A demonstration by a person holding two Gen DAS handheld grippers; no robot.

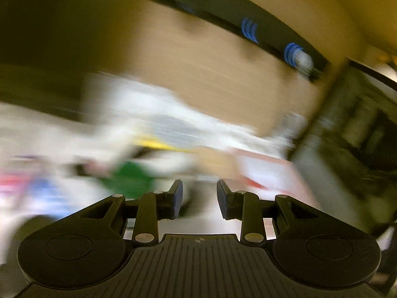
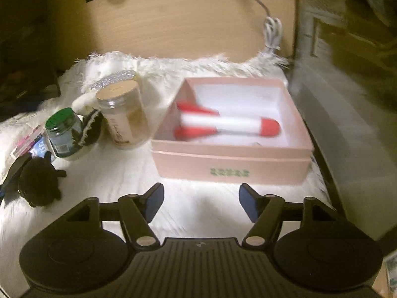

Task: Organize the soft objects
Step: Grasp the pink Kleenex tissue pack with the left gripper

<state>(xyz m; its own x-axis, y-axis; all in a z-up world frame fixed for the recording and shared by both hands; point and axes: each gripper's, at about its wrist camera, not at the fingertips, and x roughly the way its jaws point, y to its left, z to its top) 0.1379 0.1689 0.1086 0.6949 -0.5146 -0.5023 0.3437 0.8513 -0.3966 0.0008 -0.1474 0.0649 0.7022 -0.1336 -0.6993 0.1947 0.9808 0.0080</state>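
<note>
My right gripper hangs with its jaws apart and nothing between them, over the near edge of the white fur rug. My left gripper shows a narrower gap, also empty; its view is too smeared to read much else. Just beyond, on the rug's right side, the pink box holds the red-and-white rocket toy. I judge one placing done. Next comes the black plush at the rug's left edge, needing a reach across and a gentle pinch.
</note>
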